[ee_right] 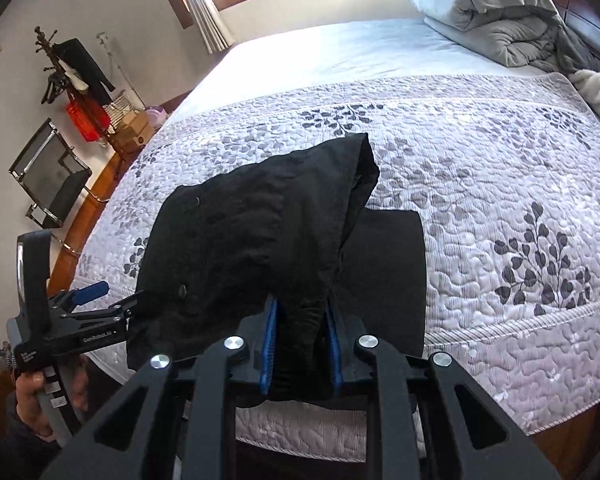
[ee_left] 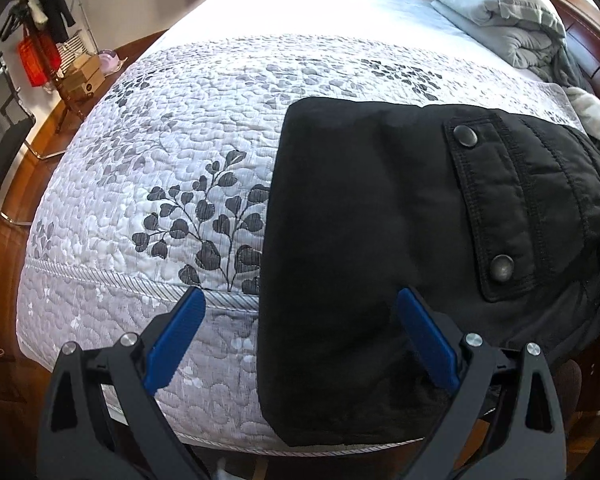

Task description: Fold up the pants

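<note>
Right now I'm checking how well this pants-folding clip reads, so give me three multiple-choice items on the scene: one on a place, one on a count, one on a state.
1. Where do the black pants lie?
A. on the wooden floor
B. at the near edge of the quilted bed cover
C. on the folded grey duvet

2. How many metal snaps show on the pocket flap?
A. two
B. four
C. none

3. How do the jaws of the right gripper stand?
A. wide open over bare quilt
B. out of view
C. closed on pants fabric

Answers: B, the pants overhang the cover's near edge; A, one snap near each end; C, black cloth is bunched between the blue pads.
</note>
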